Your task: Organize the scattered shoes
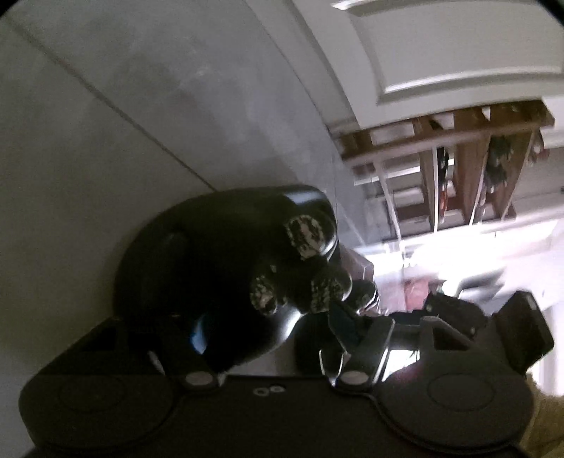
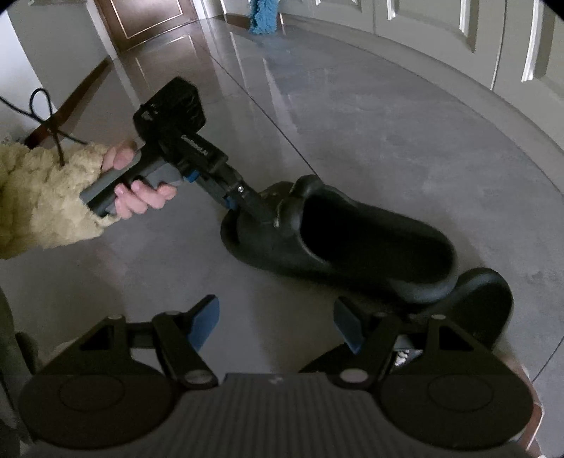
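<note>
A black clog (image 2: 370, 243) with pale charms on its upper lies on the grey tiled floor (image 2: 352, 116), its heel resting on a second black clog (image 2: 486, 303). A hand (image 2: 141, 197) in a fuzzy cream sleeve holds my left gripper (image 2: 252, 211) down on the first clog's front. In the left wrist view that clog (image 1: 218, 253) fills the gap of the left gripper (image 1: 268, 324); both pads look pressed to it, and the left fingertip is hidden behind it. My right gripper (image 2: 276, 310) hangs open above bare floor, just left of the second clog.
A wooden shoe rack (image 1: 458, 169) holding several shoes stands by a white panelled door (image 1: 440, 53). A blue fluffy duster (image 2: 262, 17) leans at the far wall beside a brown door (image 2: 148, 17). A dark cable (image 2: 46, 116) loops at the left.
</note>
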Demonstrator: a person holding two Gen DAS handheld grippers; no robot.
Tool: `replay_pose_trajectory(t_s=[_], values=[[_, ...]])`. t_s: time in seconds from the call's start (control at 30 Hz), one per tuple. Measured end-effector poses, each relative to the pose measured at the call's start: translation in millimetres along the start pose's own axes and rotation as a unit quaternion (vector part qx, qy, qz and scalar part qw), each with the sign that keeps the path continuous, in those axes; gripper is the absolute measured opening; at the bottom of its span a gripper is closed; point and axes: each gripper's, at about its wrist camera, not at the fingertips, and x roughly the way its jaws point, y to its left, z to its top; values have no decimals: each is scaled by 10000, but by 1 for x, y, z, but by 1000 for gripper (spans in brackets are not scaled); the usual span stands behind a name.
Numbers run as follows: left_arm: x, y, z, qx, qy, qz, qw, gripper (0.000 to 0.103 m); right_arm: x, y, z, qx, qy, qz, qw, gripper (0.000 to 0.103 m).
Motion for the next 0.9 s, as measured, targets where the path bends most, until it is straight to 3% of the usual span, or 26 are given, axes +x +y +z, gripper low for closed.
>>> replay_pose_trajectory(t_s=[0.03, 0.13, 0.2, 0.33, 0.43, 0.47, 0.53, 0.63, 0.73, 0.8, 0.9], values=[[0, 2, -2, -161, -97, 11, 9998, 41, -1, 1, -1, 7, 3, 17, 10000, 75], [-2, -1, -11, -325, -470, 108, 9983, 34, -2, 6, -3, -106, -2, -20, 9999, 75], [-2, -8, -20, -185, -751, 265, 9967, 34, -3, 8, -5, -153, -12, -45, 9999, 75], [-3, -16, -40, -633, -1312, 244, 9890, 32, -6, 4, -10, -122, 7, -91, 9999, 75], [-6, -26, -66, -1134, -2016, 312, 9724, 33, -9, 1, -13, -63, 33, -93, 9999, 75], [-4, -35, -85, -1505, -2385, 491, 9581, 32, -11, 1, -14, -59, 30, -98, 9999, 75], [4, -46, -101, -1690, -2475, 646, 9518, 30, -16, 0, -16, -96, 23, -112, 9999, 75], [26, -69, -126, -1465, -2410, 821, 9559, 31, -21, 3, -19, -240, 32, -123, 9996, 75], [46, -85, -139, -1317, -1944, 716, 9694, 43, -27, 5, -23, -428, 19, -151, 9990, 75], [63, -99, -140, -909, -1360, 825, 9831, 51, -31, 6, -26, -453, -17, -169, 9988, 75], [58, -103, -139, -675, -954, 803, 9899, 64, -32, 5, -30, -425, 48, -163, 9990, 76]])
